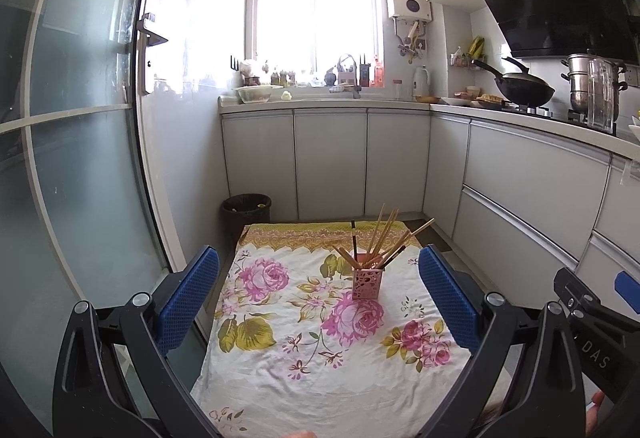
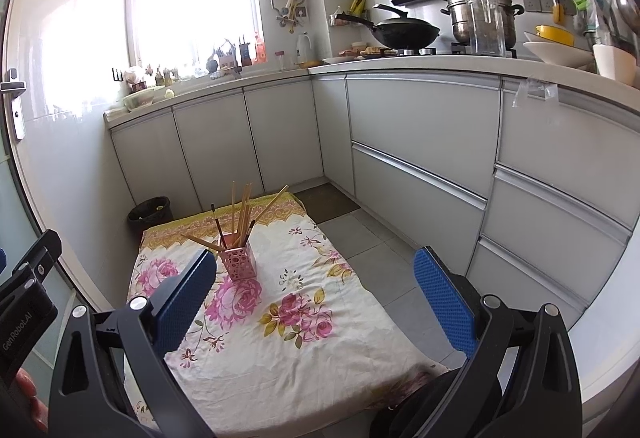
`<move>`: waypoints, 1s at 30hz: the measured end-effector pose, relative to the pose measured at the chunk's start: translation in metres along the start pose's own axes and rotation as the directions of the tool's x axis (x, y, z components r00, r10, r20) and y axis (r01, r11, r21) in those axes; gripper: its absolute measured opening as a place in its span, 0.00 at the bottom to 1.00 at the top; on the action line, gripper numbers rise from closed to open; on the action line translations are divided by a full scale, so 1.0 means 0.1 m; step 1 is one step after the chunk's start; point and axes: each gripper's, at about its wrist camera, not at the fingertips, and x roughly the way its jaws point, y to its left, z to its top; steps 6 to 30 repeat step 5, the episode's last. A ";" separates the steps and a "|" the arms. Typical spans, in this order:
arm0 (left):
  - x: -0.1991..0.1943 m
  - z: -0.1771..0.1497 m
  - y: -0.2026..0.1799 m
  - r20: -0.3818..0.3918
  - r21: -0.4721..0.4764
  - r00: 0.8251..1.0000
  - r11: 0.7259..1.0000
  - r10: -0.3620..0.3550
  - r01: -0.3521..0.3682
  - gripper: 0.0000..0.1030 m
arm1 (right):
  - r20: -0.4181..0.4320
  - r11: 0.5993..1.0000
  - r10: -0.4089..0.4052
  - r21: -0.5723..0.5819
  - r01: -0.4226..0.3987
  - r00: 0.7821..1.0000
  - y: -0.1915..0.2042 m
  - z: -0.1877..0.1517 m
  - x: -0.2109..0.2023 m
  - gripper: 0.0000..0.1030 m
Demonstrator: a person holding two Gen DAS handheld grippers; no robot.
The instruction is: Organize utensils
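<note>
A pink perforated holder (image 1: 367, 283) stands upright on a low table covered by a floral cloth (image 1: 280, 358). Several wooden chopsticks (image 1: 380, 238) fan out of it. The holder also shows in the right wrist view (image 2: 237, 261), with the chopsticks (image 2: 239, 216) and the cloth (image 2: 320, 338). My left gripper (image 1: 319, 296) is open and empty, held above the near part of the table. My right gripper (image 2: 316, 296) is open and empty, to the right of the holder and nearer than it. Each gripper's edge appears in the other's view.
A black waste bin (image 1: 247, 212) stands beyond the table's far left corner. A glass door (image 1: 80, 158) runs along the left. Grey cabinets (image 2: 420, 158) line the back and right. A wok (image 2: 400, 30) and steel pots (image 2: 480, 14) sit on the counter.
</note>
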 end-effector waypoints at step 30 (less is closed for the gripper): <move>0.09 -0.06 0.06 -0.067 -0.048 0.997 0.999 -0.025 0.022 0.93 | 0.011 1.000 -0.009 0.004 0.009 1.000 -0.04 -0.02 -0.03 0.94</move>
